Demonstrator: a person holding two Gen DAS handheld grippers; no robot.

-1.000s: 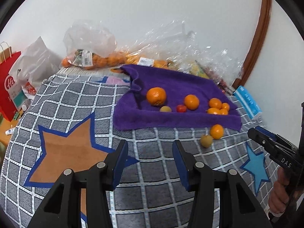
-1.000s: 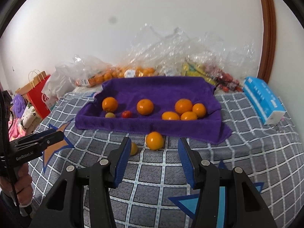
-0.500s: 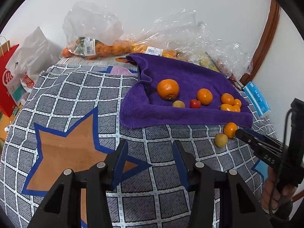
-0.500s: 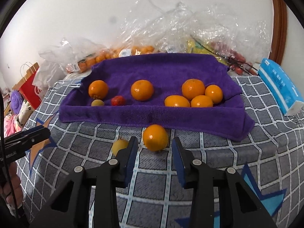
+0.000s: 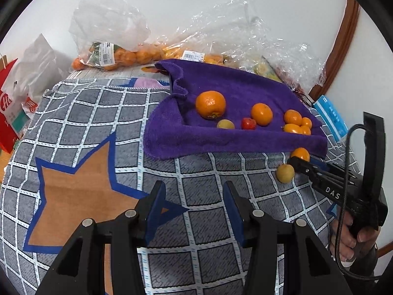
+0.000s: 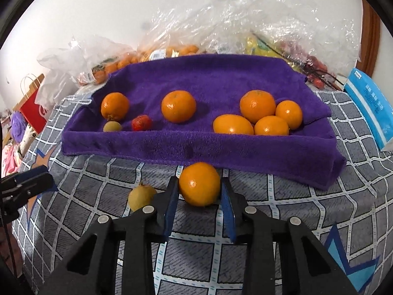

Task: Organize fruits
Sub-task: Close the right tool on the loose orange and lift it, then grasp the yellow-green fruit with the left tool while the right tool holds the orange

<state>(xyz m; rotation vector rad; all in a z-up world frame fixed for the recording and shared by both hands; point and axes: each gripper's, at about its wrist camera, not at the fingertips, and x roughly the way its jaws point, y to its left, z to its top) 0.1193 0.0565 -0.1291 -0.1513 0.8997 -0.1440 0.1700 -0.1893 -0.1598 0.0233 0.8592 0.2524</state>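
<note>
Right gripper [image 6: 199, 198] closed on 1 orange [image 6: 199, 184] at the towel's [image 6: 196, 147] near edge.
Left gripper [image 5: 192, 211] partly open, empty, over the checked cloth [image 5: 98, 113] by the star. Yellow fruit [image 6: 141, 196] just left of the orange, on the cloth. On the towel: 6 oranges, 1 yellow-green fruit, 1 red fruit.

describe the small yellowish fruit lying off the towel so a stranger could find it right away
Find the purple towel on the checked blanket. Just off its front edge lie two loose fruits. Next to the orange, the small yellowish fruit is smaller, paler and dull yellow.
</note>
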